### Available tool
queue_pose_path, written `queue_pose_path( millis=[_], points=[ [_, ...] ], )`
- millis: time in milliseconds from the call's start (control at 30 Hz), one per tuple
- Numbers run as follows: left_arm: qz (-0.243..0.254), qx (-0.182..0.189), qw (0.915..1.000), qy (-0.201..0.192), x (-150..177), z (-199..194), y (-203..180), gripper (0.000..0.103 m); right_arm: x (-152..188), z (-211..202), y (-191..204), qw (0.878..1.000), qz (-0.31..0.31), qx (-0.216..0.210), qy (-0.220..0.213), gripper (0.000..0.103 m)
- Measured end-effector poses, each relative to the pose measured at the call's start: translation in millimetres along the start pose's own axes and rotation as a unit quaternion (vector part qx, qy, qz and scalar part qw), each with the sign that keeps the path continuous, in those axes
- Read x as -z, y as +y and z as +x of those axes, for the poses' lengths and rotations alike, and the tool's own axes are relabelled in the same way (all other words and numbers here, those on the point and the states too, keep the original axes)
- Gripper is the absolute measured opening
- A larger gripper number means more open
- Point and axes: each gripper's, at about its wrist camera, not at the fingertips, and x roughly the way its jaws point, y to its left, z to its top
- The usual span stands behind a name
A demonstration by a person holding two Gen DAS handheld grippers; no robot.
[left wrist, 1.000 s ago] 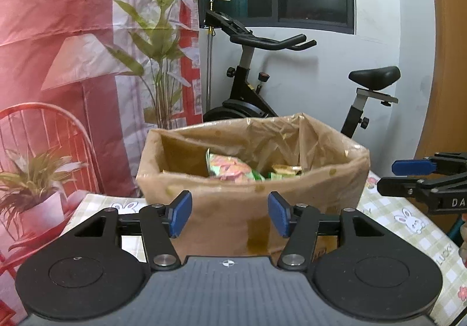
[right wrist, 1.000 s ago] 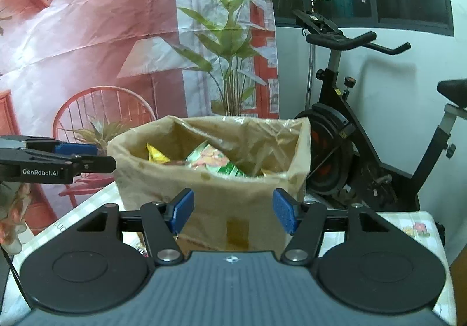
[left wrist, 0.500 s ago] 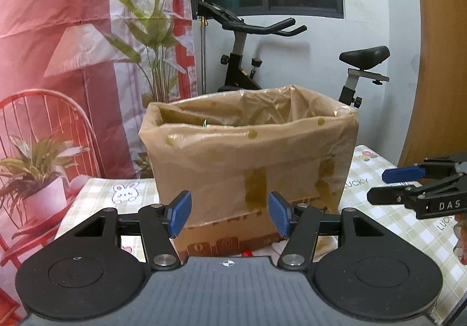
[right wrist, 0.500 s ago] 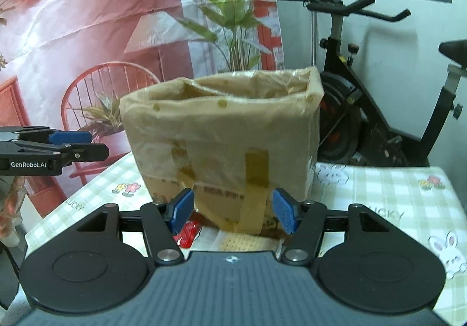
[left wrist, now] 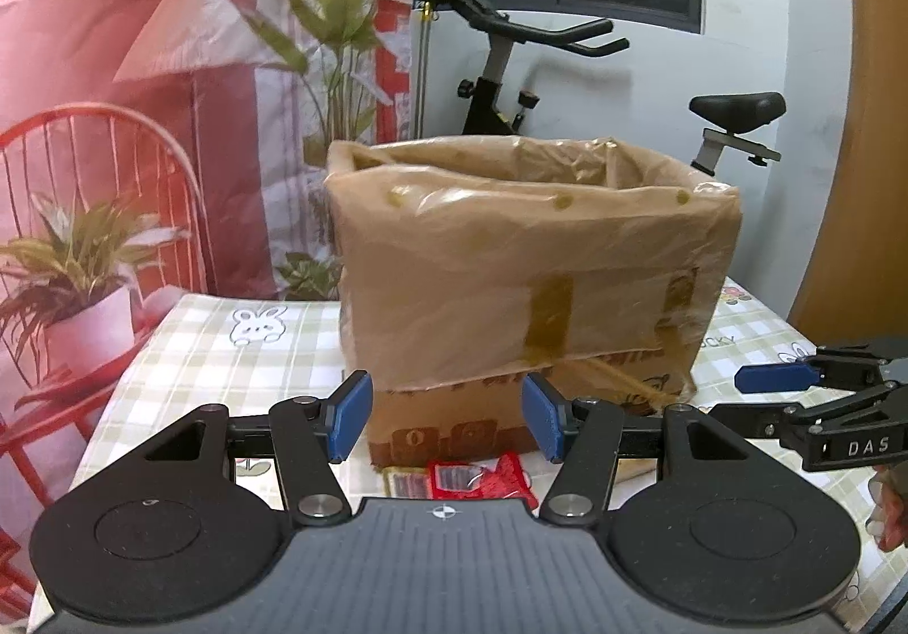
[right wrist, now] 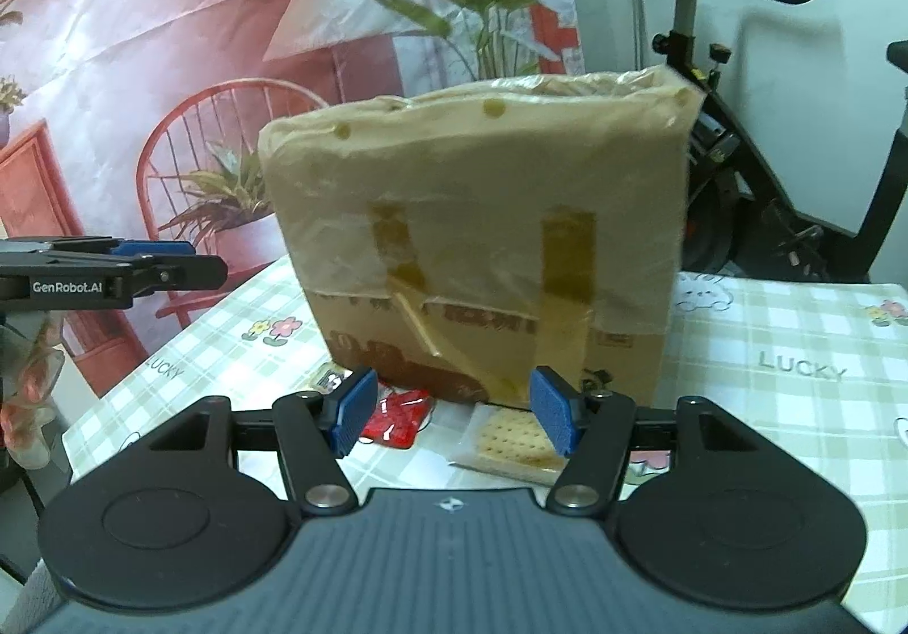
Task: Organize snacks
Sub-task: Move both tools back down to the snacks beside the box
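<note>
Behind the cardboard box (left wrist: 528, 259) hangs a red-and-white printed backdrop (left wrist: 130, 26) showing a chair and leafy plants, with a black exercise bike (left wrist: 499, 66) against the white wall. Under the box lies the worktop (right wrist: 794, 350), covered in a pale green checked cloth with bunnies and the word LUCKY. That box, lined with clear plastic and patched with brown tape, stands upright on it. In front of the box the left gripper (left wrist: 445, 415) hovers with its blue pads wide apart, empty; the right gripper (right wrist: 451, 410) beside it is likewise spread open and grips nothing. At the foot of the box lie a red snack packet (right wrist: 400, 418), touching or nearly touching its base, and a cracker pack (right wrist: 511, 438) just beside it.
</note>
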Motion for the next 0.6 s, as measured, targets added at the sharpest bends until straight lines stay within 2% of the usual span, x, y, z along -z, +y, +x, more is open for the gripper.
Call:
queue_pose_path(
  millis=[400,600],
  points=[
    [-0.021,-0.012,0.9991,0.035,16.9,23.1,52.0,0.061,16.1,57.9,26.4,0.998,0.011,-0.034,0.047,0.063],
    [-0.046,-0.024,0.9976,0.046,23.5,35.8,88.5,0.060,17.1,97.6,46.1,0.996,-0.015,-0.051,0.077,0.063]
  ],
)
